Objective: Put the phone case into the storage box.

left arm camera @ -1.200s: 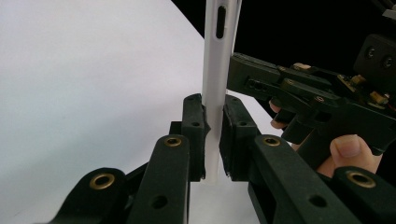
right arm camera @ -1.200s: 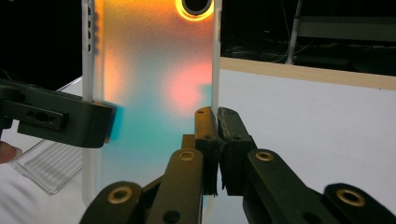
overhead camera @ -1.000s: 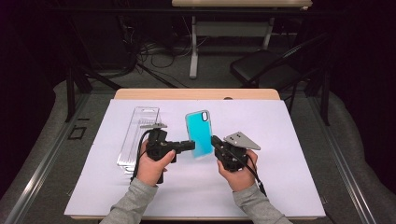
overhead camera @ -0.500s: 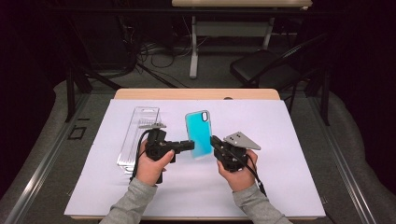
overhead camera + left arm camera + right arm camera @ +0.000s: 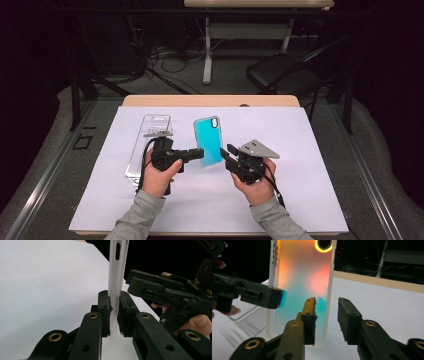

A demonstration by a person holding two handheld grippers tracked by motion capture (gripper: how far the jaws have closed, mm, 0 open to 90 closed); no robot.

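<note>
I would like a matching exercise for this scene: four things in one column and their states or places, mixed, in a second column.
Things:
1. turquoise phone case
2. clear plastic package
3. left gripper
4. right gripper

States:
A. jaws apart, just been opening, case edge between them
B. lies flat on the white sheet
C. held upright above the table
D. jaws clamped on the case's edge

Pairs: 1-C, 2-B, 3-D, 4-A

Left gripper (image 5: 197,154) fingers clamped — right gripper (image 5: 226,152) fingers just opening, apart.
</note>
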